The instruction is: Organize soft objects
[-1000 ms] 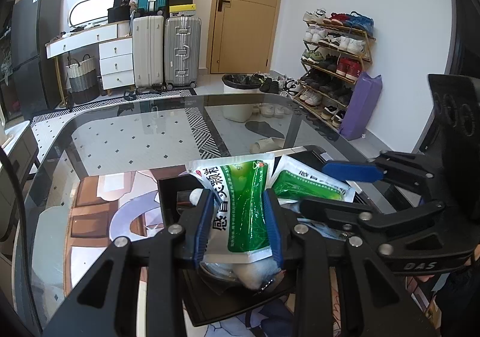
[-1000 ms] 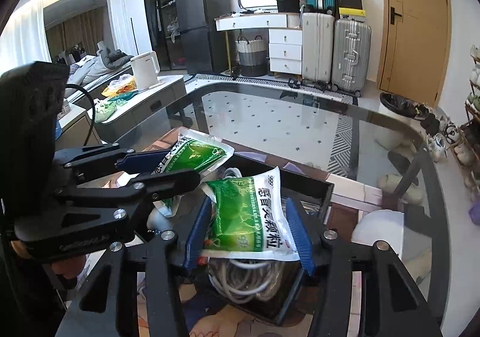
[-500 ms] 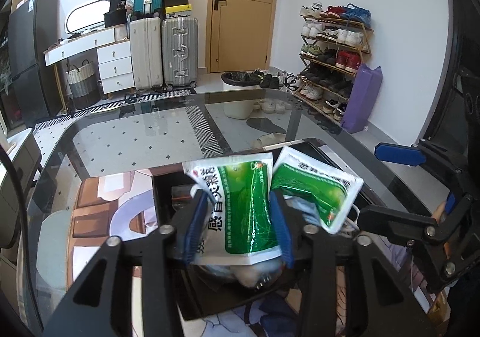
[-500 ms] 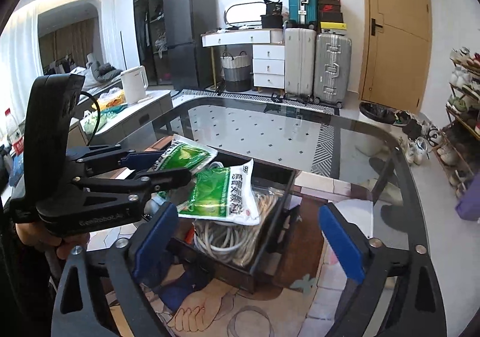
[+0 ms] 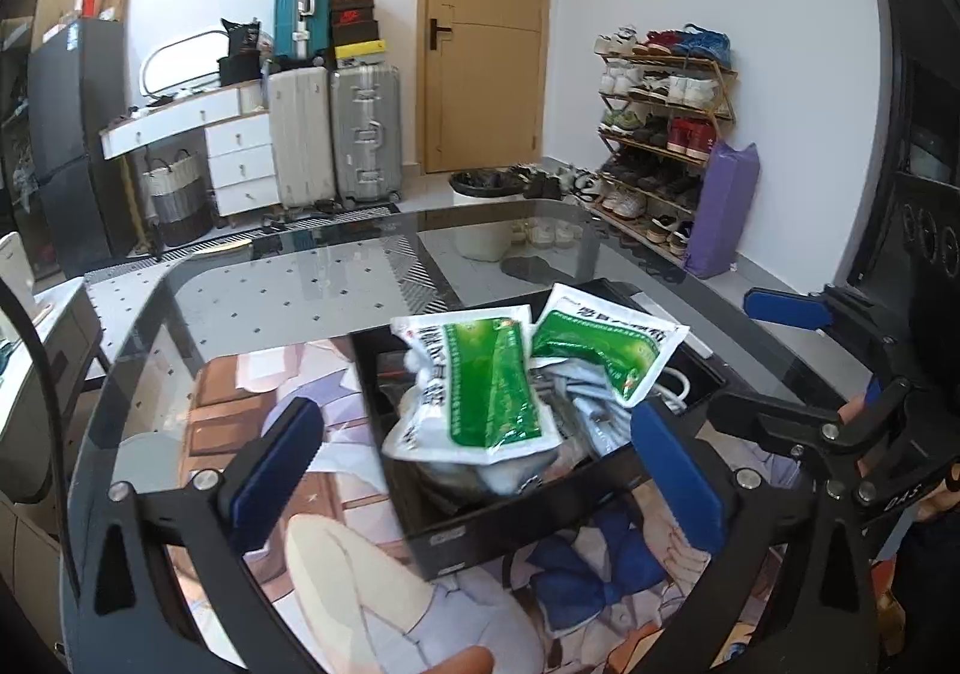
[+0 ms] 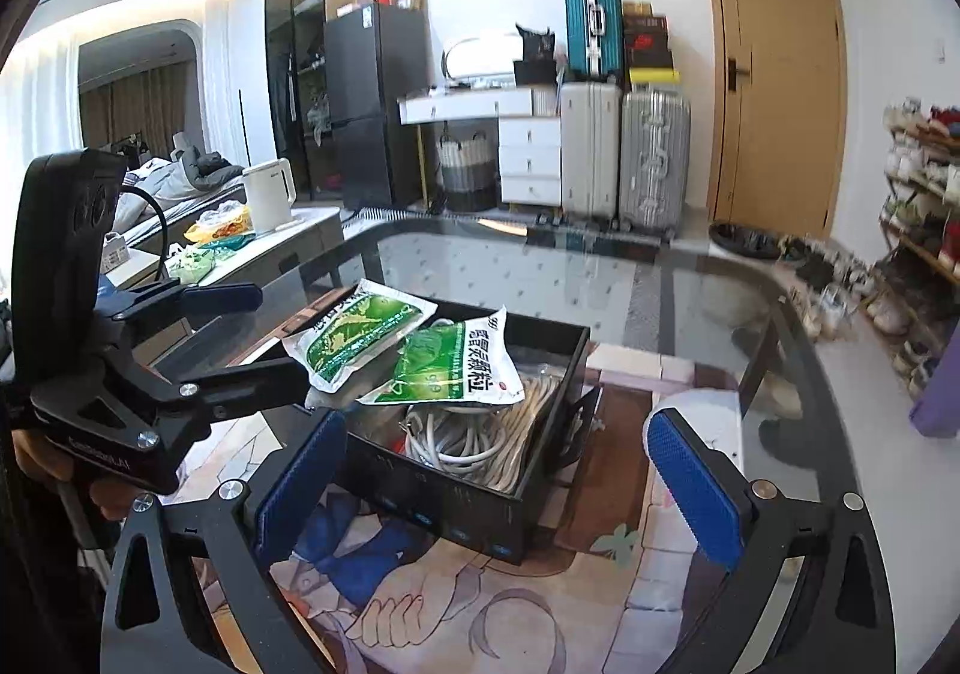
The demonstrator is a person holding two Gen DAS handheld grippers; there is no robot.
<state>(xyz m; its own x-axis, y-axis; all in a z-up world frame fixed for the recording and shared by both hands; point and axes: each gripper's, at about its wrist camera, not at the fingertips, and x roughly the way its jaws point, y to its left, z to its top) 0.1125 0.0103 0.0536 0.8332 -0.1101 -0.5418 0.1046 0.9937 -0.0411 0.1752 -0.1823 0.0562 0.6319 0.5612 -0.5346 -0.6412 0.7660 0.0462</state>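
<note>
Green sachets lie mid-frame in the black tray; both grippers have just opened, jaws apart and empty—placement seems done.

home | shoe rack | suitcases | fridge | bed

Green-and-white sachet in black tray, right wrist view: large Chinese characters down white right margin, reads roughly 感冒灵颗粒; small red round mark at near corner, illegible. Second sachet, left of it: same style of characters along edge, too skewed to read. Left wrist view: characters on both sachets blurred. Embossed lettering on left gripper body, near left: starts "Ge…", rest unclear. On right gripper body, near right: "DAS", uncertain. Shoe boxes far on suitcases: red logo, unreadable.
</note>
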